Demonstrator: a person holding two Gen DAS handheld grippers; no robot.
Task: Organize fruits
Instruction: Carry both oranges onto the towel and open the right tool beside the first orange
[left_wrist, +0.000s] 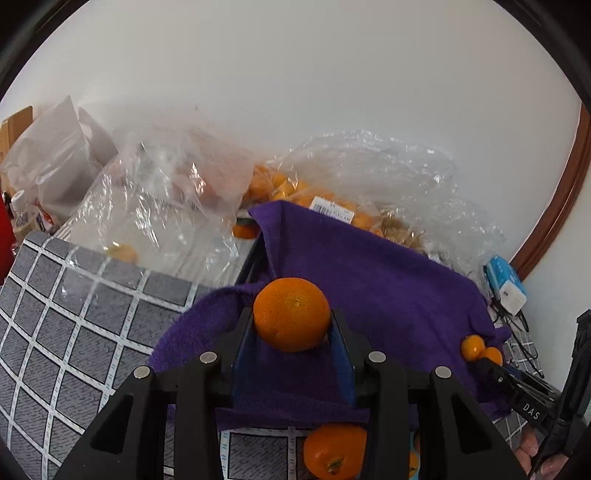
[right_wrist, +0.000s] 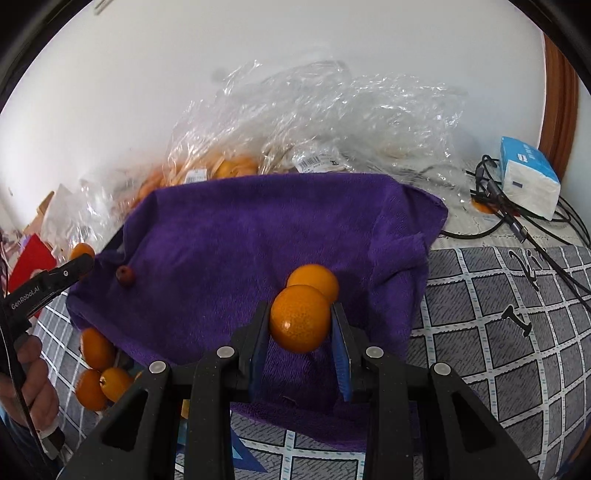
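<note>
My left gripper (left_wrist: 291, 325) is shut on a large orange (left_wrist: 291, 314) and holds it over the purple towel (left_wrist: 388, 280). My right gripper (right_wrist: 299, 317) is shut on a smaller orange (right_wrist: 299, 317) over the same purple towel (right_wrist: 240, 236); a second orange (right_wrist: 317, 278) lies on the towel just behind it. A small dark red fruit (right_wrist: 125, 277) lies at the towel's left. Two small oranges (left_wrist: 480, 350) show at the towel's right edge in the left wrist view. Several loose oranges (right_wrist: 98, 369) lie off the towel's front left corner.
Clear plastic bags of oranges (right_wrist: 221, 170) and crumpled plastic (left_wrist: 155, 206) stand behind the towel against the white wall. A blue-white tissue pack (right_wrist: 528, 181) and black cables (right_wrist: 517, 218) lie at the right. A grey checked cloth (left_wrist: 74, 332) covers the table.
</note>
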